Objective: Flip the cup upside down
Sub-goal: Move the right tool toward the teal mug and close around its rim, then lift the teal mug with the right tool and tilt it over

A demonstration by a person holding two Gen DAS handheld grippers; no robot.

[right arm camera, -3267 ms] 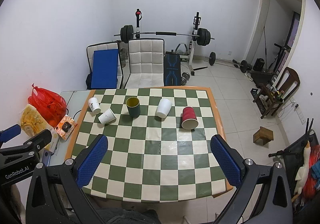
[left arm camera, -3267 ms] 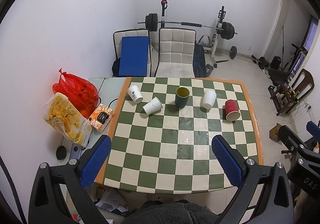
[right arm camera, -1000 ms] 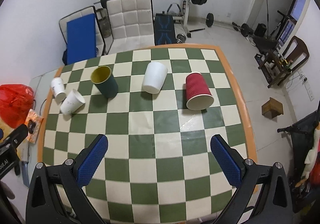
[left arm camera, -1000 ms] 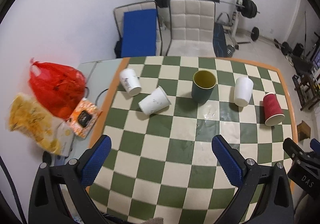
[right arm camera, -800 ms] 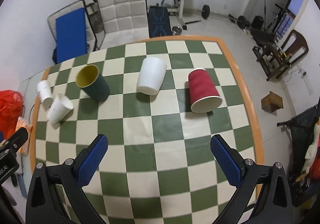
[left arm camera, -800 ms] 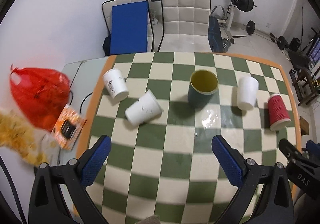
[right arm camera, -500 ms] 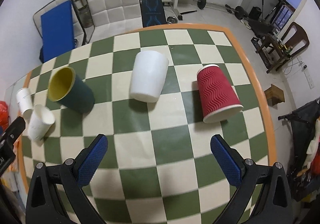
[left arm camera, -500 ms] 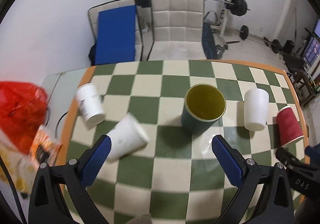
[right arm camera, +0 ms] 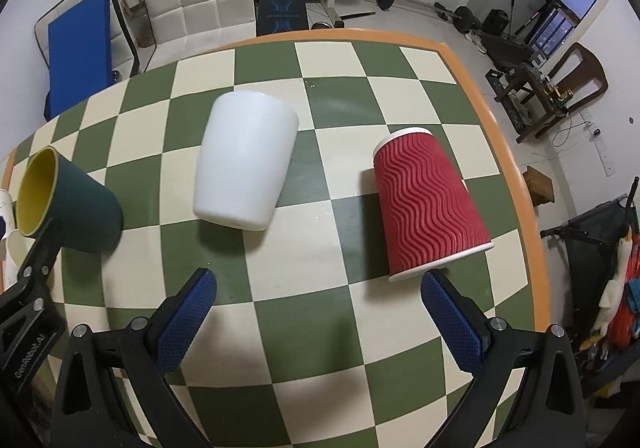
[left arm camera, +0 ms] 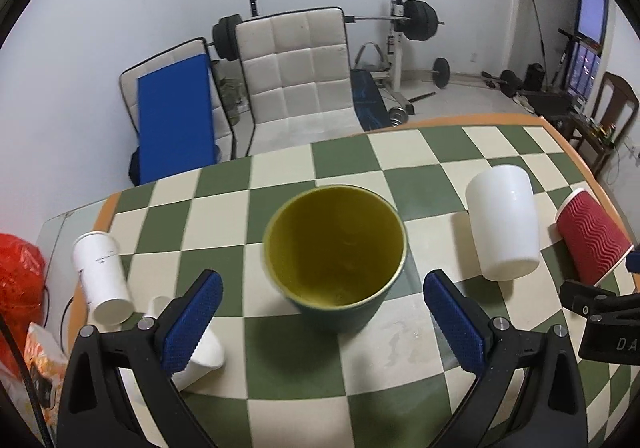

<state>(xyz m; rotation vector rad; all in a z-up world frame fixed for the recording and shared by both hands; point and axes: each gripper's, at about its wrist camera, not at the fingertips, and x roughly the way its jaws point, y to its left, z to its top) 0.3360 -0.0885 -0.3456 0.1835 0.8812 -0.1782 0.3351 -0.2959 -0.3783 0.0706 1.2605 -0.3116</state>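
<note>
A dark green cup with a yellow inside (left arm camera: 336, 248) stands upright, mouth up, on the green and cream checkered table (left arm camera: 280, 360). My left gripper (left arm camera: 320, 320) is open and empty, its fingers on either side of the cup, just in front of it. The cup also shows at the left of the right wrist view (right arm camera: 68, 203). A white cup (right arm camera: 246, 155) and a red ribbed cup (right arm camera: 430, 203) stand mouth down. My right gripper (right arm camera: 318, 312) is open and empty above the table, in front of these two.
Two white paper cups (left arm camera: 102, 276) are at the table's left edge, one partly behind my left finger. A red bag (left arm camera: 18, 280) lies left of the table. Padded benches (left arm camera: 296, 75) and a barbell rack stand beyond the far edge.
Both grippers have moved forward and down toward the table. The green cup now sits between my left fingers; the white and red cups are much closer to my right gripper.
</note>
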